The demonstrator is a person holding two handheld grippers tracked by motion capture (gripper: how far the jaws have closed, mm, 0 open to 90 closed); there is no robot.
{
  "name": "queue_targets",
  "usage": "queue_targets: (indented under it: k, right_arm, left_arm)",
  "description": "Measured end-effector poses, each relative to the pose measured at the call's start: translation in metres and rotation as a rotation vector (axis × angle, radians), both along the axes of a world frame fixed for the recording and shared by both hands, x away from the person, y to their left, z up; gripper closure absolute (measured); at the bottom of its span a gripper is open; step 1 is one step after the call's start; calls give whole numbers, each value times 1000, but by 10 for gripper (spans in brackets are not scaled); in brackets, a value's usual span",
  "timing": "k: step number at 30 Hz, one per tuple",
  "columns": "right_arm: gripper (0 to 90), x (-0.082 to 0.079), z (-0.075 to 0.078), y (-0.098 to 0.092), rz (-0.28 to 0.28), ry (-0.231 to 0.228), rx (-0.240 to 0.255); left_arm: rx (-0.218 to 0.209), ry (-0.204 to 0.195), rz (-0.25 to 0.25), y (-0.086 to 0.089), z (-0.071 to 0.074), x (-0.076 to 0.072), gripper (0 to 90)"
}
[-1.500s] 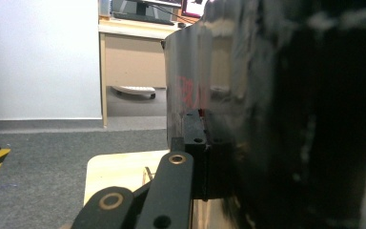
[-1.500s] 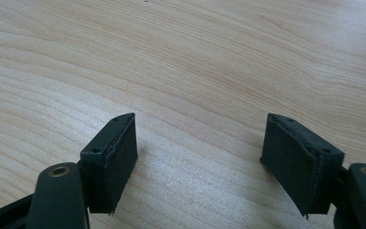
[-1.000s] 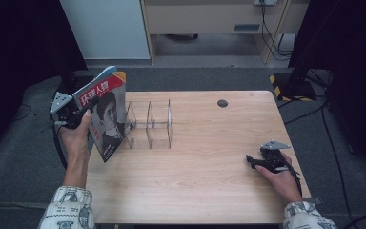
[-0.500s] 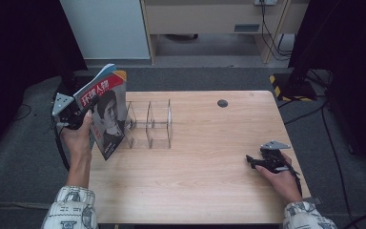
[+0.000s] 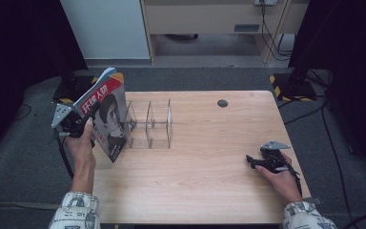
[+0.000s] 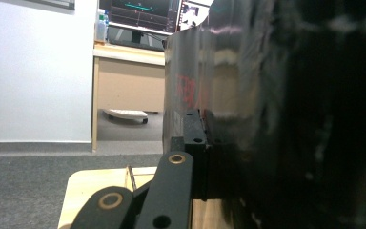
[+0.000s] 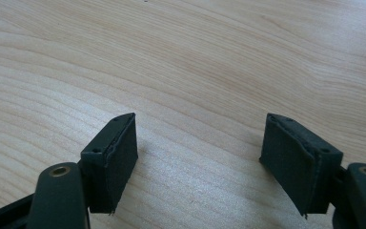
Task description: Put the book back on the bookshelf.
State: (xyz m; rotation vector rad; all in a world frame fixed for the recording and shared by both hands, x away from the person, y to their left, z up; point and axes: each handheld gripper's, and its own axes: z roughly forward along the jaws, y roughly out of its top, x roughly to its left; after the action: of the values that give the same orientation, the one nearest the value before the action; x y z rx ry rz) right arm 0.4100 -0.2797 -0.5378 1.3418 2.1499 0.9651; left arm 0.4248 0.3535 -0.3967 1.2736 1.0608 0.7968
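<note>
Magazine at rack, left table edge; two hand-held grippers.

We hold the left gripper [image 5: 78,125] raised at the table's [image 5: 209,157] left edge, forearm reaching forward, jaws clamped on a tilted magazine [image 5: 106,119] whose lower corner touches the wood just beside the clear divider rack [image 5: 150,125]. Our right gripper [image 5: 259,161] rests low on the far right side, well apart, jaws spread with nothing between them. A dark round cap [image 5: 222,103] lies beyond.

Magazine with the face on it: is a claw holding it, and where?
Yes, the left claw pinches the magazine at its left edge. The right claw holds nothing.
</note>
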Motion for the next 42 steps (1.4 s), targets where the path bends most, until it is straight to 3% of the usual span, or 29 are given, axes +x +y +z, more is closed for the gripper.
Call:
queue_targets:
  k: [7, 23, 32, 36, 42]
  right_arm:
    - [282, 0, 0, 0, 0, -1, 1]
    - [282, -1, 0, 0, 0, 2, 1]
    - [282, -1, 0, 0, 0, 1, 1]
    - [282, -1, 0, 0, -1, 3, 2]
    - [282, -1, 0, 0, 0, 3, 2]
  left_arm:
    - [-23, -20, 9, -2, -9, -8, 852]
    - [-33, -4, 46, 9, -21, -15, 841]
    - [-35, 42, 75, 11, -17, -16, 838]
    - [-16, 63, 82, 9, -14, -16, 838]
    - [-30, 76, 82, 10, -14, -15, 834]
